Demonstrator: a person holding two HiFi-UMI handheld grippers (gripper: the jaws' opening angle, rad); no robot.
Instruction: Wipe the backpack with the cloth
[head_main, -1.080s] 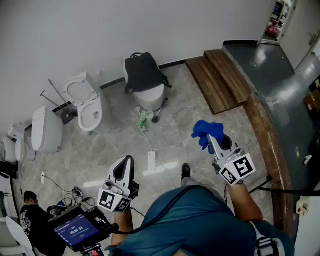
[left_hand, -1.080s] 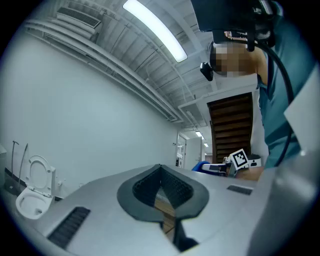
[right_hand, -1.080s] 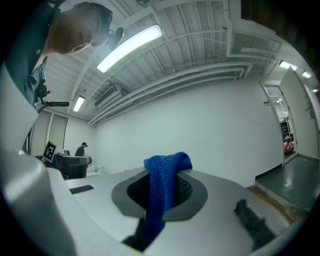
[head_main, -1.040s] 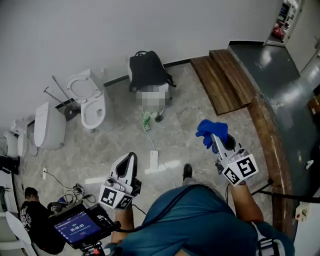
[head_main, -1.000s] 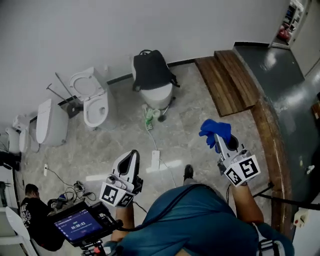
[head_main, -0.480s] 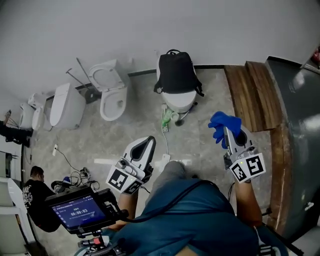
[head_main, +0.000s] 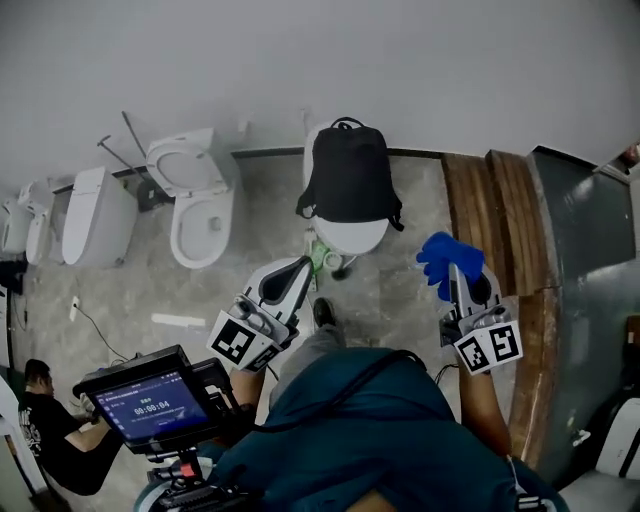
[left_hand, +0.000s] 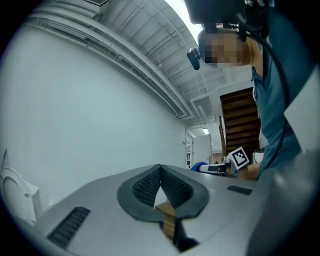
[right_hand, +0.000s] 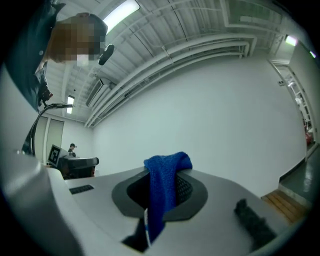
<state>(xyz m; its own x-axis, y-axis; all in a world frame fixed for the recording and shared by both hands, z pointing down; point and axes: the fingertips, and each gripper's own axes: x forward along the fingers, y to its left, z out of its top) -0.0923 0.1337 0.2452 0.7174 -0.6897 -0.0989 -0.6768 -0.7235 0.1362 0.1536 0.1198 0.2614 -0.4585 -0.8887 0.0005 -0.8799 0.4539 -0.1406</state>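
A black backpack (head_main: 349, 175) stands on a white toilet (head_main: 348, 234) against the far wall in the head view. My right gripper (head_main: 453, 268) is shut on a blue cloth (head_main: 446, 258), held up to the right of the backpack and short of it; the same cloth (right_hand: 165, 190) hangs from the closed jaws in the right gripper view. My left gripper (head_main: 296, 273) is shut with nothing in it, below and left of the backpack. Both grippers point up at the white wall, so neither gripper view shows the backpack.
Two more white toilets (head_main: 195, 195) (head_main: 90, 215) stand along the wall to the left. A green item (head_main: 319, 260) lies at the base of the backpack's toilet. Wooden steps (head_main: 480, 215) run at the right. A monitor (head_main: 148, 395) sits near my left arm, and a person (head_main: 45, 425) crouches at bottom left.
I have walked toward the backpack; it now sits larger and closer to the grippers. Both grippers kept their hold and pose, the cloth still in the right one.
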